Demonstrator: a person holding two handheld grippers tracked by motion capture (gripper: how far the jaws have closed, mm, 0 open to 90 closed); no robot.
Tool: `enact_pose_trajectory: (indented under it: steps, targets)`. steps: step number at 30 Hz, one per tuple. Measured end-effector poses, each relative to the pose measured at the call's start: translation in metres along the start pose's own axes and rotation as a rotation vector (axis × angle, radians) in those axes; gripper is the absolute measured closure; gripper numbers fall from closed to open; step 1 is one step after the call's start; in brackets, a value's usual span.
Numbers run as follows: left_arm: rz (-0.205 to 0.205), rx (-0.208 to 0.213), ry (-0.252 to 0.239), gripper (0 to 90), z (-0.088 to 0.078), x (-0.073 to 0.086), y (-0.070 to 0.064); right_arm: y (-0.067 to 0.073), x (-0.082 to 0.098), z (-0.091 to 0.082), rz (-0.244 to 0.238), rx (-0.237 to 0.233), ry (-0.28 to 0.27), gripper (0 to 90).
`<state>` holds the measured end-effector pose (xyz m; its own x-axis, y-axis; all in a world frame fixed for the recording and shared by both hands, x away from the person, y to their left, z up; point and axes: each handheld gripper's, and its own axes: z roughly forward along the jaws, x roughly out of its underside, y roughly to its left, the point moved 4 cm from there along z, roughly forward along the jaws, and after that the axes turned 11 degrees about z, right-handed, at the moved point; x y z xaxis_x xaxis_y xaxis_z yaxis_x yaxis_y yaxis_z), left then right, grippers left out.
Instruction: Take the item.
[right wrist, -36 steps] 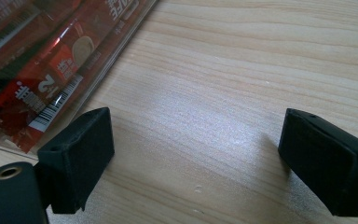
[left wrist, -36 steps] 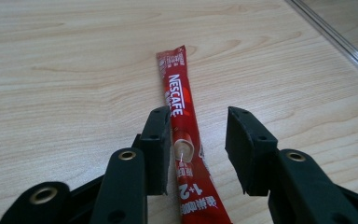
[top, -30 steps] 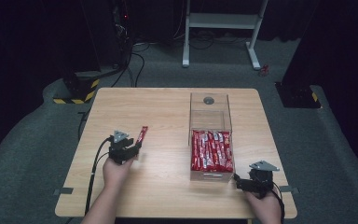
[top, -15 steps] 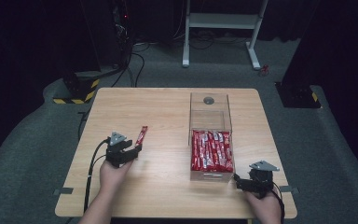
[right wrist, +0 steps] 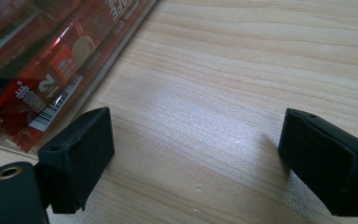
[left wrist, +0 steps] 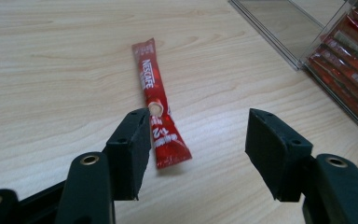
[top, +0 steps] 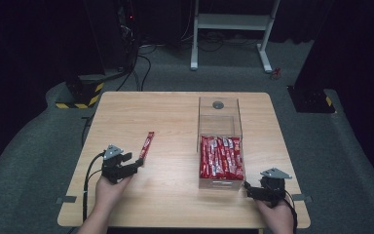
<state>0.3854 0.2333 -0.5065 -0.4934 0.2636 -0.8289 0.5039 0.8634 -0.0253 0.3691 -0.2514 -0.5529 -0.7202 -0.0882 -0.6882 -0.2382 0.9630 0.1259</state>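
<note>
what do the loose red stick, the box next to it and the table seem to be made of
Red stick: glossy foil or plastic film, judging by its sheen, creases and crimped ends.
Box: clear rigid plastic, probably acrylic; the tabletop shows through its walls.
Table: light wood or wood-look laminate, matte, with visible grain lines.

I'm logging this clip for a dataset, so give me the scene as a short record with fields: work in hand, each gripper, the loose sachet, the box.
work in hand: moving red sachets between clear box and table
left gripper: jaws have just been opening, nothing gripped
loose sachet: flat on the table, near end beside the left jaw
right gripper: open over bare wood, beside the box
clear box: near half packed with red sachets, far half empty
</note>
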Motion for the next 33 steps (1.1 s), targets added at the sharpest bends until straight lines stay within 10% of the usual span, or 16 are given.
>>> enact_pose_trajectory:
  steps: [11,22,33]
  targets:
    - [0.021,-0.013,0.017,39.0,-0.022,0.023,0.0,0.0,0.0,0.0,0.002,0.001,0.0,10.3]
    - [0.112,-0.076,0.149,34.2,-0.028,0.072,0.0,0.0,0.0,0.0,0.002,0.002,0.0,10.3]
    - [0.156,-0.073,0.152,27.6,-0.023,0.074,-0.004,0.0,0.0,0.0,0.0,0.0,0.0,10.0]
